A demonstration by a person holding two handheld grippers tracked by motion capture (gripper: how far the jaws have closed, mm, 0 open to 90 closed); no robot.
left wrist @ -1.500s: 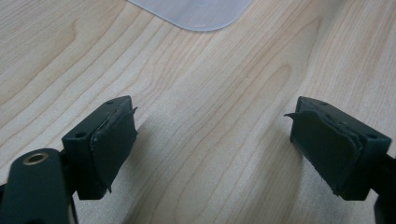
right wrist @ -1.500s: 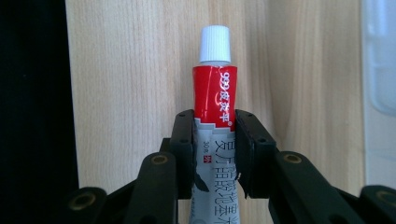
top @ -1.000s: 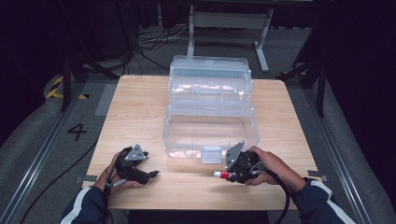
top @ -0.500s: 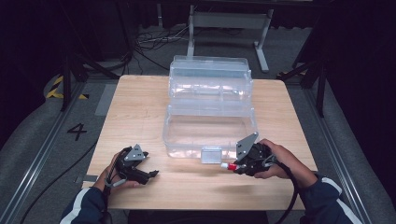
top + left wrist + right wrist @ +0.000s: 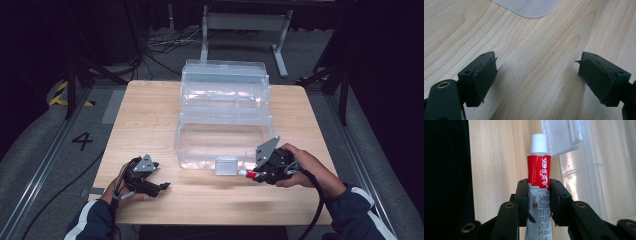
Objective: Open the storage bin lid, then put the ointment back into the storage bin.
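"999" on tube (image 5: 539,173), "4" on floor (image 5: 82,141)

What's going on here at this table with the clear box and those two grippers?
A person holds a gripper in each hand at a wooden table. The right gripper is clamped on a red-and-white tube with a white cap, held near the front latch of an open clear plastic box. The left gripper sits low over bare wood, jaws wide apart with nothing between them.

High view looks down over table (image 5: 150,125); gripper views ride close, sharing tabletop and clear box (image 5: 225,135) edge.
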